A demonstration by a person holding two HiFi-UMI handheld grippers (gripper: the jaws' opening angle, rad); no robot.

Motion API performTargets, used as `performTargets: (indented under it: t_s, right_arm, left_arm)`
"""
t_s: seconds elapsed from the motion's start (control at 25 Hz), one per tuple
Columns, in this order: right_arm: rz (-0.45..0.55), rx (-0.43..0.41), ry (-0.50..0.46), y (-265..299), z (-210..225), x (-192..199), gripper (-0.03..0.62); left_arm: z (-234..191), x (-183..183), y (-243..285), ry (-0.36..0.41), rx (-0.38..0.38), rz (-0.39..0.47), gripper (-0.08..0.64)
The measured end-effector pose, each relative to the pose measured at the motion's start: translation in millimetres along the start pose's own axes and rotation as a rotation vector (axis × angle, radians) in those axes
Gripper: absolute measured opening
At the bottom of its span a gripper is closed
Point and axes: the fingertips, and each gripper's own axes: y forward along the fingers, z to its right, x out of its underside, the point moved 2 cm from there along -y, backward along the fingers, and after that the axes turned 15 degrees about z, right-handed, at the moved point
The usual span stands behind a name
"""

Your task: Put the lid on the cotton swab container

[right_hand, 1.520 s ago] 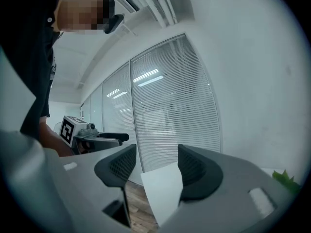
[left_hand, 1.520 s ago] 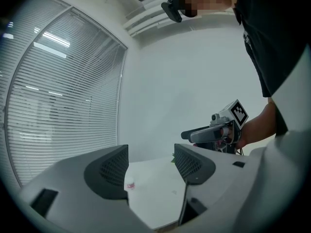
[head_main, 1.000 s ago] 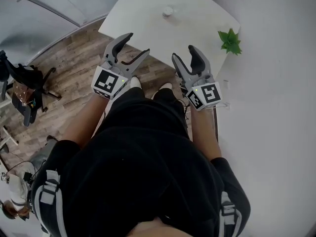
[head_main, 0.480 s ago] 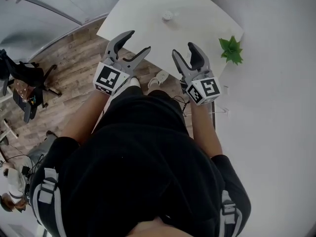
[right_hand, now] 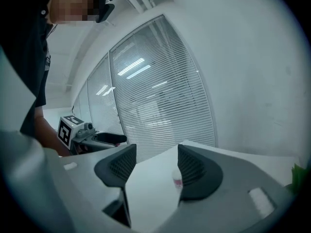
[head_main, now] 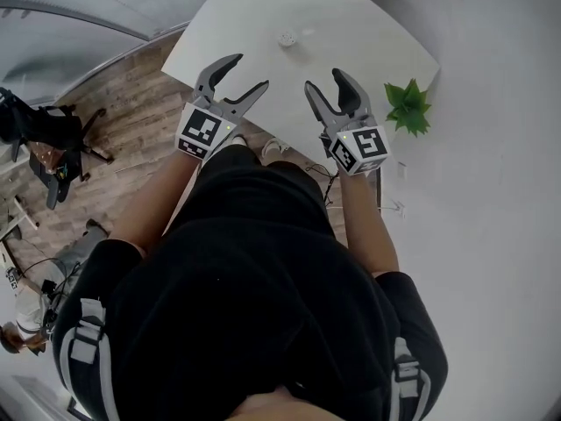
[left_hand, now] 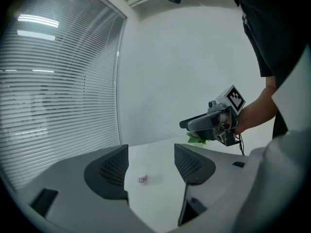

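- Tabletop [head_main: 351,24]: white.
- Cotton swab container [head_main: 287,37]: small, pale, with a reddish label. It stands upright on the tabletop, untouched. It is too small here to tell whether its lid is on.
- Left tool [head_main: 245,73]: held in the air on the person's side of the container and left of it, well apart from it. The jaws are spread and hold nothing; the container shows far off through the gap.
- Right tool [head_main: 326,82]: held in the air on the person's side of the container and right of it, well apart from it. The jaws are spread and empty.
- Plant [head_main: 408,105]: green, right of the container, by the tabletop's corner.
- Office chair [head_main: 53,139]: dark, far left of the container, on the wood floor [head_main: 131,130].
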Motion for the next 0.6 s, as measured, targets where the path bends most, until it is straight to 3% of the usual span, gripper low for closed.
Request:
performTargets:
  t_s: [0.32, 0.6]
  right_arm:
    - [-0.03, 0.016, 0.079, 21.6, 54.8, 35.2, 0.264]
    - [-0.049, 0.091, 0.124, 50.1, 84.4, 55.4, 0.262]
  left_arm:
    - [-11.8, 45.4, 40.0, 0.021, -0.025, -0.081, 0.288]
    - [-29.3, 81.1, 72.6, 0.035, 0.062, -0.102, 0.288]
